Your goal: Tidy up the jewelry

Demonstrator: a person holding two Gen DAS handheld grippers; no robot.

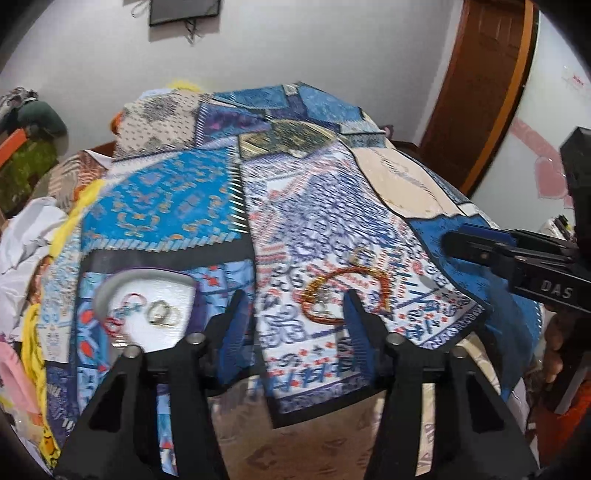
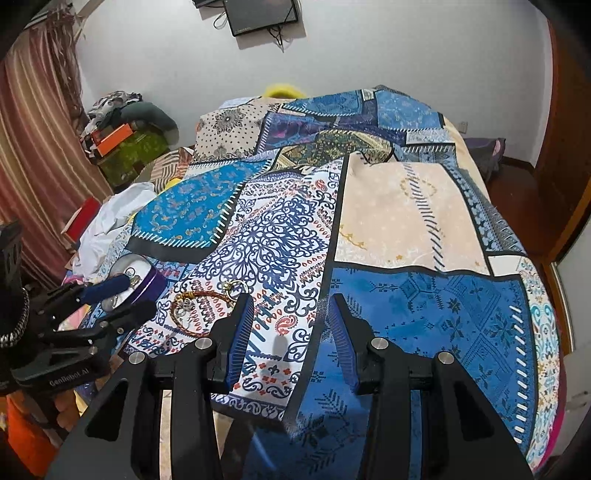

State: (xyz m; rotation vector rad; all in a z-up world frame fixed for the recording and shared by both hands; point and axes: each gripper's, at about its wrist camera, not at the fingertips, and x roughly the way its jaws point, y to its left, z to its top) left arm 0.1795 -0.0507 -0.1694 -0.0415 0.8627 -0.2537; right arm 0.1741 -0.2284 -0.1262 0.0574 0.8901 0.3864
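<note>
My left gripper (image 1: 293, 306) fills the bottom of the left wrist view, its blue-padded jaws parted with nothing between them, only the patchwork bedspread (image 1: 177, 199) showing in the gap. Just past its right finger lies a braided red-and-gold bracelet (image 1: 343, 291) in a loop on the white and blue patch, with a small silvery charm inside the loop and a gold ring-shaped piece at its upper end. To the left of the left finger sits a round purple tin (image 1: 147, 299) with a white inside; it holds two metal rings (image 1: 162, 314) side by side and thin red and blue looped pieces near its lower left rim.

My right gripper (image 2: 291, 306) stands at the bottom of the right wrist view, jaws likewise apart and empty, hovering over the seam between the white paisley patch and a blue patch. The bracelet (image 2: 201, 306) lies just left of its left finger, apart from it. The tin (image 2: 146, 277) is at the left of that frame, partly hidden behind the left gripper (image 2: 125, 295).

In the left wrist view the right gripper (image 1: 476, 243) enters from the right edge. Beyond the bed are a white wall (image 1: 295, 48), a dark screen (image 1: 184, 9) at the top, and a brown door (image 1: 484, 85) at upper right. Striped curtains (image 2: 33, 147) hang at the left of the right wrist view.
</note>
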